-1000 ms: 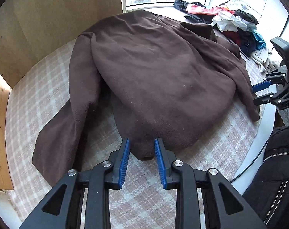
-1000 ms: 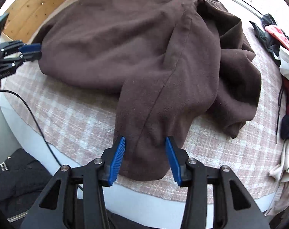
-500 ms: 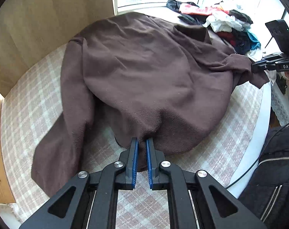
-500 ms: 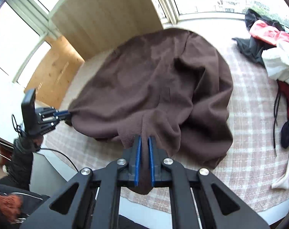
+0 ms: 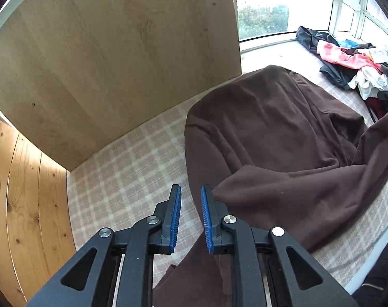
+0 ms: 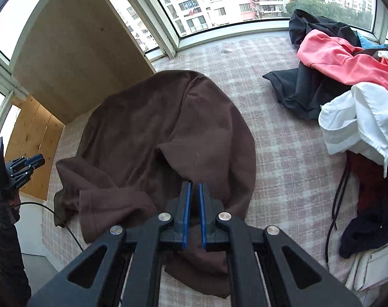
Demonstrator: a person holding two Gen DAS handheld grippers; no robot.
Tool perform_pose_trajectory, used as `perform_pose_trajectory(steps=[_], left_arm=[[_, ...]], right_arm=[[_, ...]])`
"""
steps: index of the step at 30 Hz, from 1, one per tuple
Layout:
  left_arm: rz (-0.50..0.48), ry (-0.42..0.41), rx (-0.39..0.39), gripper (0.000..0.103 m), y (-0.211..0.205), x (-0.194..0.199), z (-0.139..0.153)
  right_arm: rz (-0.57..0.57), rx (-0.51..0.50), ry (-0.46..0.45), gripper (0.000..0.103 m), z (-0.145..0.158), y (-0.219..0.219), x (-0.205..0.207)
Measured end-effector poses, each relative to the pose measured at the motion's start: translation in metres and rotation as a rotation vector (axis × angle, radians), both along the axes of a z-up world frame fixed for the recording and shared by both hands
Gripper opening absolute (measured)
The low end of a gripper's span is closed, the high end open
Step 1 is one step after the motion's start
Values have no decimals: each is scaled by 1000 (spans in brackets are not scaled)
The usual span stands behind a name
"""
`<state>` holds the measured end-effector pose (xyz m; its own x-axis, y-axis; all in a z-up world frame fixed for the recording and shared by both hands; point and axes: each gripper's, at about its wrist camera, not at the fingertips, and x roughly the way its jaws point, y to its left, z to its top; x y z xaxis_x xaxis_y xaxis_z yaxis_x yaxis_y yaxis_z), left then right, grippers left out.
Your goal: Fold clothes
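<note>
Brown garment spread on checked surface; one claw parted, one clamped.

The left claw is seen with its blue pads apart and opening; nothing is gripped between them, the brown garment lying just beside the right pad. The garment is spread, rumpled, over the checked cloth near the wooden panel. The right claw is closed together on a fold of the garment. A pile of clothes lies apart at the right.

left claw opening; right claw clamped.
</note>
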<state>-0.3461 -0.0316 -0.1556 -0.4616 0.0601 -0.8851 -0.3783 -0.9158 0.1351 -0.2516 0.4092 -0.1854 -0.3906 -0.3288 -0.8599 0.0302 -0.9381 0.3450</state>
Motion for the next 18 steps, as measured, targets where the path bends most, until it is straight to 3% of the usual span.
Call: perform_pose_trajectory(steps=[2,4,7,10,14,18], left_arm=[[-23,-16,-1,28,-4,17,-8],[-69,-32,-18,33,-7,44,-18],[-117,-103,-34,33,-8,77,-44],[-151,-158,-99,33,-3,97,-75],[-151,-181,-161,33,7,95,-106],[-139,-169,-73,27,16,79,-104]], right_arm=[[28,27,-14,8,-6,-2,16],[65,43,-13,14,-6,-10,29],[131,65,-6,27,-7,-25,39],[181,107,21,29,-1,-41,41],[221,118,35,32,8,-55,31],[265,168,73,36,21,-70,15]])
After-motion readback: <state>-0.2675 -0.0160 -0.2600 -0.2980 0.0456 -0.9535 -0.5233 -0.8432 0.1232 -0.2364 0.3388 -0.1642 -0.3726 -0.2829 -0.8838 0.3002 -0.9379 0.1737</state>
